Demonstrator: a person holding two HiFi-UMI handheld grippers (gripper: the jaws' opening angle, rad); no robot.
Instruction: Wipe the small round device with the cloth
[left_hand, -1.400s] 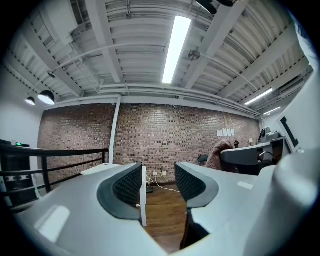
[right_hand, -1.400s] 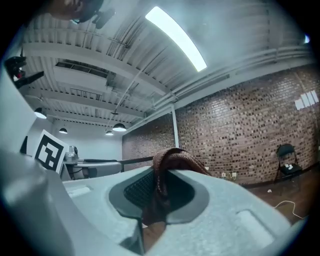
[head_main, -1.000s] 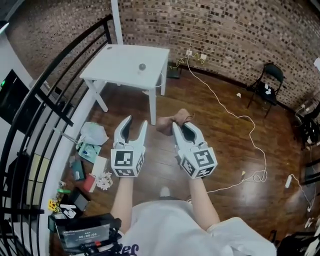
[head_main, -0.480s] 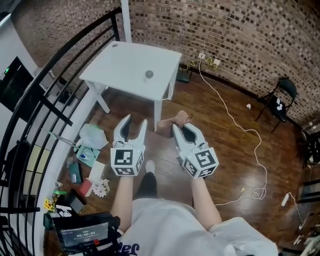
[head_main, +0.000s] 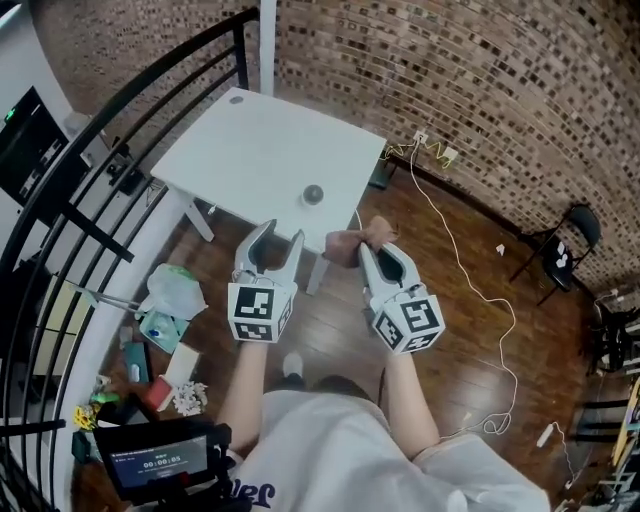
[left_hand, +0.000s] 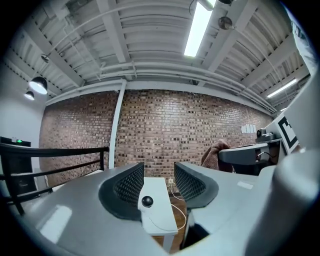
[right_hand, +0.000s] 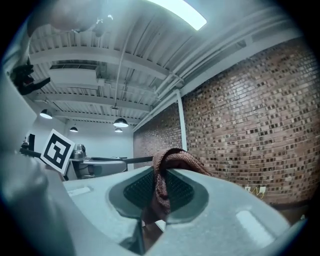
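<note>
while the person stands just short of the white desk (head_main: 240, 150), both sets of tongs are held up side by side in front of the body, above the wooden floor (head_main: 470, 330). the left tongs (head_main: 280, 236) are open: in the left gripper view the two ribbed jaws stand apart with nothing between them, and the desk top shows through the gap farther off. the small round device (head_main: 313, 194), a dark ball-like shape, sits alone on the bare desk top close to the edge nearest the person, apart from both tongs. the right tongs (head_main: 380, 252) are closed on the cloth (head_main: 352, 243), a reddish-brown rag. in the right gripper view the fabric is pinched between the jaws, with one fold looping over the tips and the rest hanging down between them. in the head view the bunched cloth sticks out past the jaw tips towards the desk edge, near the device but not touching it. to the person's left a black railing (head_main: 120, 110) curves past, with a clutter of bags and small items (head_main: 165, 305) on the floor beside it. a white cable (head_main: 470, 280) snakes across the floor to the brick wall (head_main: 480, 70), and a black folding chair (head_main: 560, 250) stands at the right.
</note>
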